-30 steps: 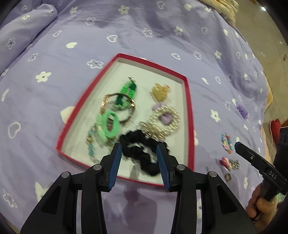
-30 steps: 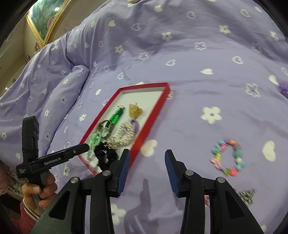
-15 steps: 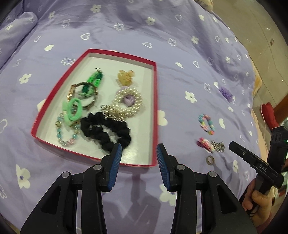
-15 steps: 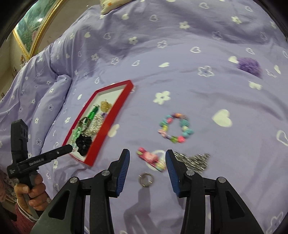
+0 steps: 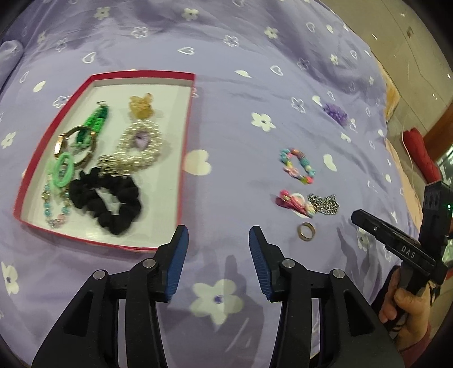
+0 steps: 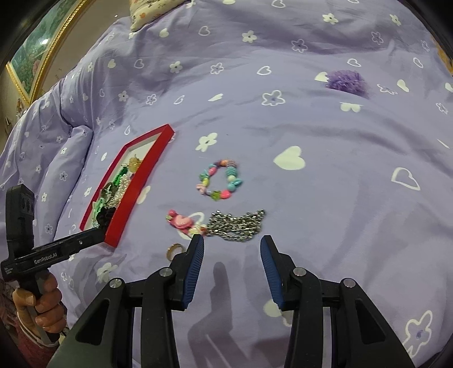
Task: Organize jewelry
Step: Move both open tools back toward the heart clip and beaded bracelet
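A red-rimmed tray [image 5: 187,136] lies on the purple bedspread and holds a black scrunchie [image 5: 109,198], a pearl bracelet [image 5: 140,147], green pieces and a gold clip. Loose on the bedspread are a colourful bead bracelet [image 6: 220,181], a pink hair clip [image 6: 181,222], a silver chain [image 6: 237,225], a gold ring [image 6: 174,250] and a purple scrunchie [image 6: 346,82]. My left gripper [image 5: 216,243] is open and empty, just right of the tray's near corner. My right gripper [image 6: 230,250] is open and empty, just in front of the silver chain.
The bedspread [image 6: 311,141] has a folded ridge [image 6: 56,158] at the left beyond the tray [image 6: 133,186]. A pillow [image 6: 150,14] lies at the far edge. A red object [image 5: 419,153] and the floor show off the bed's right side.
Both grippers have swung right, away from the tray toward the loose jewelry. The right gripper has come close to the silver chain. Both stay open and empty.
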The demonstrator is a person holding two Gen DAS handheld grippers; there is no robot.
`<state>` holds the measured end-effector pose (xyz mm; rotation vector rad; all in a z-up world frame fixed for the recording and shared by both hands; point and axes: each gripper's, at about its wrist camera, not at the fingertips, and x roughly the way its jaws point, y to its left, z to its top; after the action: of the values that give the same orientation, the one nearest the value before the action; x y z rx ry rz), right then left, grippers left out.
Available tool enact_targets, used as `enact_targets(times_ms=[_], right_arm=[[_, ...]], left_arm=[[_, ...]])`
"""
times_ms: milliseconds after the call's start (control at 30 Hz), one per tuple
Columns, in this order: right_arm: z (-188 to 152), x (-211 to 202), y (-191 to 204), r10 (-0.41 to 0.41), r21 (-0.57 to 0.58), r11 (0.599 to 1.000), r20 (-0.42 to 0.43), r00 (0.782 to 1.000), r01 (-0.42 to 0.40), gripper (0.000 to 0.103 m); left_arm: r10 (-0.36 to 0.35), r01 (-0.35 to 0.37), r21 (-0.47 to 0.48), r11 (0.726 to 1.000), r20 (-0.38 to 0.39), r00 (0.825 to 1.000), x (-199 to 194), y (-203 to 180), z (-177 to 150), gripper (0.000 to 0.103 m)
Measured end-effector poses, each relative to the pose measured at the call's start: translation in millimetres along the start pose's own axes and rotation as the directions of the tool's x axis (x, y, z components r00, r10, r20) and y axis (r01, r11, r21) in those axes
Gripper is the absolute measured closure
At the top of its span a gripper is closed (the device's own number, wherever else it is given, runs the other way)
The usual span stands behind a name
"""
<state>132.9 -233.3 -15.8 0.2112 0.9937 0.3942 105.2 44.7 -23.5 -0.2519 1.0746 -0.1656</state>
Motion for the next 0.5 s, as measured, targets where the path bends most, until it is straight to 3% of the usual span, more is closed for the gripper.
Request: enact_targets(times_ms=[500], right_arm=[[17.6, 12.3, -10.2, 0.005, -0.004, 1.0, -0.006, 1.0, -0.005, 0.06]], left_arm=[[-0.024, 0.029, 0.079, 0.996, -0.064, 0.998, 36.7, -46.8, 21.5, 0.058]])
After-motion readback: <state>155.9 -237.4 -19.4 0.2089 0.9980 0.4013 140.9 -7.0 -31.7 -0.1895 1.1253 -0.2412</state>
